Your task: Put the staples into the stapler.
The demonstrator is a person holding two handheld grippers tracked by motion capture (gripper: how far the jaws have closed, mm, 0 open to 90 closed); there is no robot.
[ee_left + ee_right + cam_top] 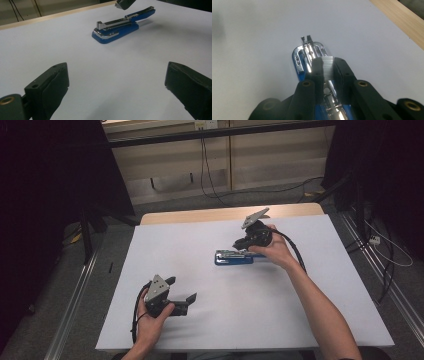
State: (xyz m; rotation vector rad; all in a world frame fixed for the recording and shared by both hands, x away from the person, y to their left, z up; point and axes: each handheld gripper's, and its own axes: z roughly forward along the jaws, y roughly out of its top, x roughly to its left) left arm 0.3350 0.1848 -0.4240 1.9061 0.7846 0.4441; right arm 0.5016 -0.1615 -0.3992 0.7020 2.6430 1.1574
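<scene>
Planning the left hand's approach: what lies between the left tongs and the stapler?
Nothing. In the left gripper view the white tabletop runs bare from the open left tongs to the blue stapler; the high view agrees.

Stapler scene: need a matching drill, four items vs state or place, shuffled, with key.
Items:
1. left gripper
2. right gripper
3. stapler
4. staple strip

States:
A. blue, lying on the white table
B. pinched between jaws
C. jaws wide apart, holding nothing
D. shut, above the stapler

Pairs: 1-C, 2-D, 3-A, 4-B
</scene>
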